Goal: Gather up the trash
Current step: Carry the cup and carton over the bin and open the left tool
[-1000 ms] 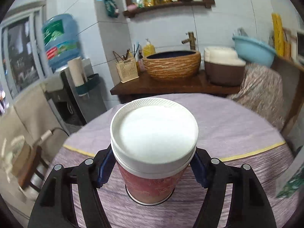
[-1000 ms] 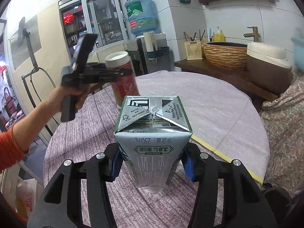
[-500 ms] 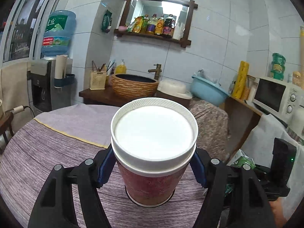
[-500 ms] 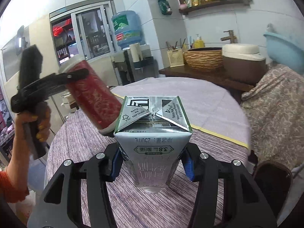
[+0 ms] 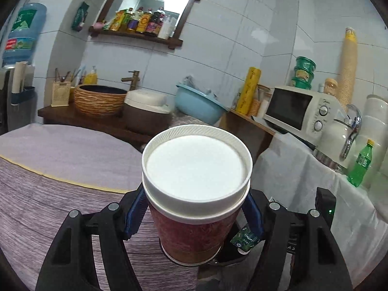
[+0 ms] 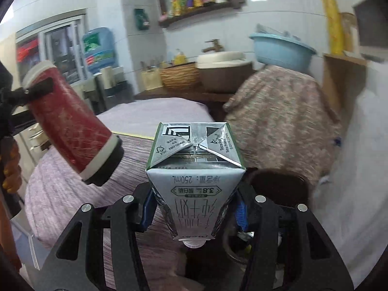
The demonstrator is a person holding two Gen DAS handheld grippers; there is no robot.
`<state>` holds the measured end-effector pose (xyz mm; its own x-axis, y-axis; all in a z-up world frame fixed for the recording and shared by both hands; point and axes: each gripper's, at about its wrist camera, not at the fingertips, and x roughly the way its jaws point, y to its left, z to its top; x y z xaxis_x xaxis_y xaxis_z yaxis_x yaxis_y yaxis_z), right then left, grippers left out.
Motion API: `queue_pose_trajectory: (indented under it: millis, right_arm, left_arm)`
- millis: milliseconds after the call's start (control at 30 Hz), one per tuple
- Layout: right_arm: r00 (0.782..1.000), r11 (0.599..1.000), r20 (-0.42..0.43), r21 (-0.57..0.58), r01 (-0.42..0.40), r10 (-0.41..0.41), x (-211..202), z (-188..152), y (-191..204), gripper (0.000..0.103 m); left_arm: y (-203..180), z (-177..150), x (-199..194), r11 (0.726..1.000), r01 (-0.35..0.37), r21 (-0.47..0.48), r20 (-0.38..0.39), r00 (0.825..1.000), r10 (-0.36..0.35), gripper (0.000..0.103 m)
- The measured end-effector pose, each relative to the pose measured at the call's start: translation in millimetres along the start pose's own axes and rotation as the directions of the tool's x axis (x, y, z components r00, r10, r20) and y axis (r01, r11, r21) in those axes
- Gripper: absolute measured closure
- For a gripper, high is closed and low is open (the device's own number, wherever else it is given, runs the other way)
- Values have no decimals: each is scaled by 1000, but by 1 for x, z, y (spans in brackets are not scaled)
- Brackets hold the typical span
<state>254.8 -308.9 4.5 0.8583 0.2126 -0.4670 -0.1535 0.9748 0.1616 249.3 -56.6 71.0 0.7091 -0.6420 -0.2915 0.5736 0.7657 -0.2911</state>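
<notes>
My left tool point(image 5: 194, 220) clamps a red paper cup point(image 5: 196, 194) with a white lid, held above the edge of the cloth-covered worktop point(image 5: 48, 194). My right tool point(image 6: 194, 208) grips a milk carton point(image 6: 194, 169) upside down, just beyond that worktop's edge, over a dark bin point(image 6: 278, 184).

A blue basin point(image 5: 199, 103) is seen right of the wicker basket point(image 5: 99, 100), with a white microwave point(image 5: 300, 113) set farther right.
</notes>
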Motion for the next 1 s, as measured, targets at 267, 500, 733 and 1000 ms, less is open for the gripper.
queue_pose_trajectory:
  millis: [267, 500, 733, 1000]
  right_arm:
    - [983, 977, -69, 119, 175, -168, -9, -38, -72, 50]
    - [967, 956, -113, 163, 244, -228, -16, -62, -107, 50]
    - [963, 945, -120, 199, 261, -240, -24, -77, -125, 50]
    - [964, 943, -139, 213, 254, -228, -23, -89, -130, 50]
  left_arm:
    - [-53, -33, 85, 995, 94, 30, -125, 988, -90, 35]
    - [-83, -67, 163, 992, 117, 45, -260, 960, -102, 35]
    - [-92, -99, 232, 996, 94, 5, -390, 917, -85, 35]
    - [-99, -121, 281, 997, 58, 57, -492, 870, -22, 32]
